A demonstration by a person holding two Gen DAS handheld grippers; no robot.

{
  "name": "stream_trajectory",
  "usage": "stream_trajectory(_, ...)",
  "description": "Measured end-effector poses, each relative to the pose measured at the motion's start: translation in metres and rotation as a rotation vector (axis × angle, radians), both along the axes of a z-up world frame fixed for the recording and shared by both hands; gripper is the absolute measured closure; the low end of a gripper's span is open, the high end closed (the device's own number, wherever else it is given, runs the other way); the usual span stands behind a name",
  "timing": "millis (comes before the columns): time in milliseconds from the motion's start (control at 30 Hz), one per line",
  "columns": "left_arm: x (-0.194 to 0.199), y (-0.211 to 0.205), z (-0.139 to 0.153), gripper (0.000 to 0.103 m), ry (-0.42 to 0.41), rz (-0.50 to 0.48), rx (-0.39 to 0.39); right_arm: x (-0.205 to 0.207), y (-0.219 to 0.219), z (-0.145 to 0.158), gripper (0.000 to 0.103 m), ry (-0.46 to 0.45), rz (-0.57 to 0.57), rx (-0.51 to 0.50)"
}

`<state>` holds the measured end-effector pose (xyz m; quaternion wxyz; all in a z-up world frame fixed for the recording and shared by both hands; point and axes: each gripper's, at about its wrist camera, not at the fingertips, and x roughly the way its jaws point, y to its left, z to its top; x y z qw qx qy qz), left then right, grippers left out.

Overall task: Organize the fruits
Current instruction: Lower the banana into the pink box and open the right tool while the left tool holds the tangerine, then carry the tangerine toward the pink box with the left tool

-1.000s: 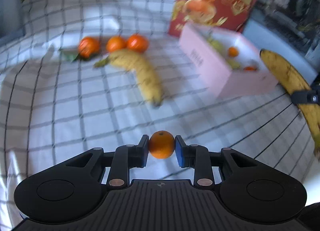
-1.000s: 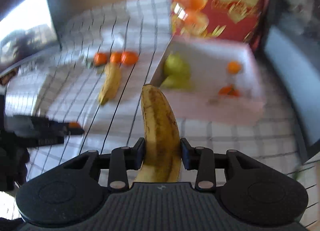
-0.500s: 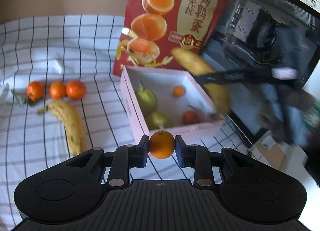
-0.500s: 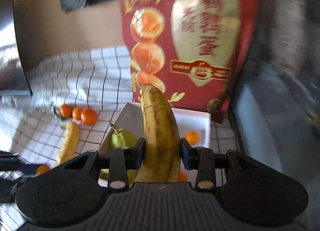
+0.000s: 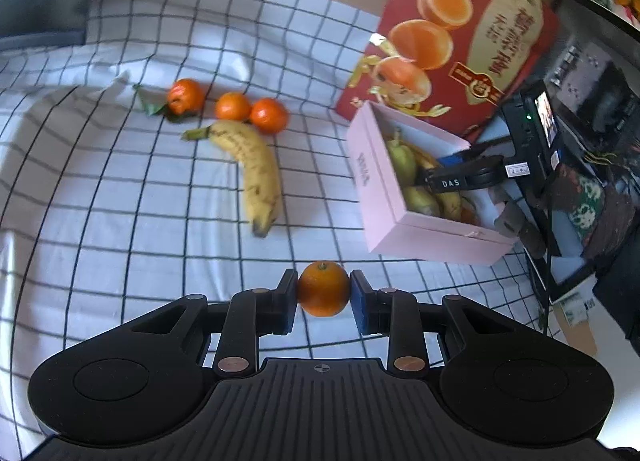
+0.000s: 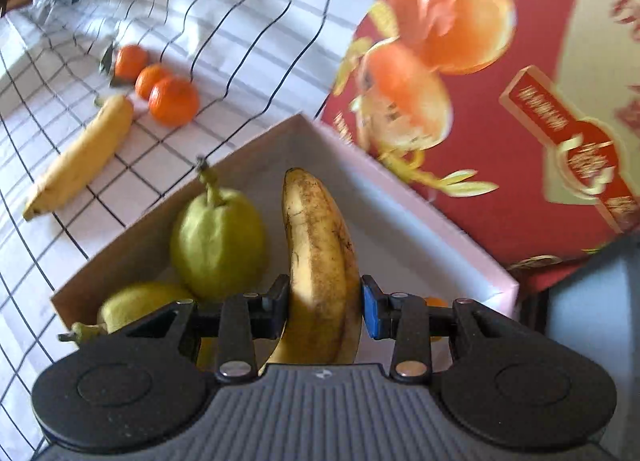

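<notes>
On cloth point(image 5: 120, 221), 3 tangerines point(image 5: 232, 106), 1 banana point(image 5: 252, 165)

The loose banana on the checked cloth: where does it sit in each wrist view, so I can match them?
Left wrist view: the loose banana lies left of centre, just below the three tangerines.
Right wrist view: the loose banana lies at the left edge, below-left of the same tangerines.
Shared landmark: the pink box, to its right in both.
</notes>
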<state>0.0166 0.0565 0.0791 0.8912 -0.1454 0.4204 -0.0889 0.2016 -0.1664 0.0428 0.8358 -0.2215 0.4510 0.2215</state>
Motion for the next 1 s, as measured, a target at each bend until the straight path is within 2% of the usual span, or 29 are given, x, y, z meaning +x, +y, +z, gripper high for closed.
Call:
stream_trajectory(133, -0.001, -0.002, -0.004, 0.071, 0.019, -0.003, -0.001, 0.013, -0.006, -0.012, 0.066, 0.082, -0.058, 0.103)
stream_trajectory(233, 0.004, -0.008, -0.007, 0.071, 0.028, -0.023, -0.002, 0.012, -0.012, -0.013, 0.066, 0.098, -0.073, 0.14)
stream_trajectory(367, 0.016, -0.017, -0.006, 0.071, 0.02, -0.064, -0.014, -0.002, -0.027, 0.011, 0.065, 0.03, -0.113, 0.195)
stream_trajectory(400, 0.022, -0.021, -0.004, 0.071, 0.015, -0.082, -0.019, -0.007, -0.032, 0.02, 0.061, 0.008, -0.132, 0.204)
stream_trajectory(533, 0.052, -0.04, 0.011, 0.071, -0.018, -0.158, -0.029, -0.044, -0.057, 0.055, 0.053, -0.117, -0.26, 0.246)
stream_trajectory(600, 0.074, -0.053, 0.017, 0.071, -0.024, -0.195, -0.025, -0.066, -0.075, 0.069, 0.047, -0.15, -0.321, 0.291)
stream_trajectory(700, 0.112, -0.081, 0.026, 0.071, -0.033, -0.264, -0.019, -0.108, -0.09, 0.078, 0.043, -0.196, -0.396, 0.317)
stream_trajectory(800, 0.151, -0.117, 0.03, 0.071, -0.029, -0.326, -0.006, -0.142, -0.101, 0.079, 0.043, -0.203, -0.464, 0.346)
stream_trajectory(900, 0.188, -0.151, 0.025, 0.07, 0.015, -0.383, -0.077, -0.167, -0.112, 0.074, 0.043, -0.186, -0.519, 0.367)
stream_trajectory(1000, 0.202, -0.164, 0.025, 0.07, -0.007, -0.353, -0.084, -0.181, -0.119, 0.069, 0.043, -0.167, -0.546, 0.369)
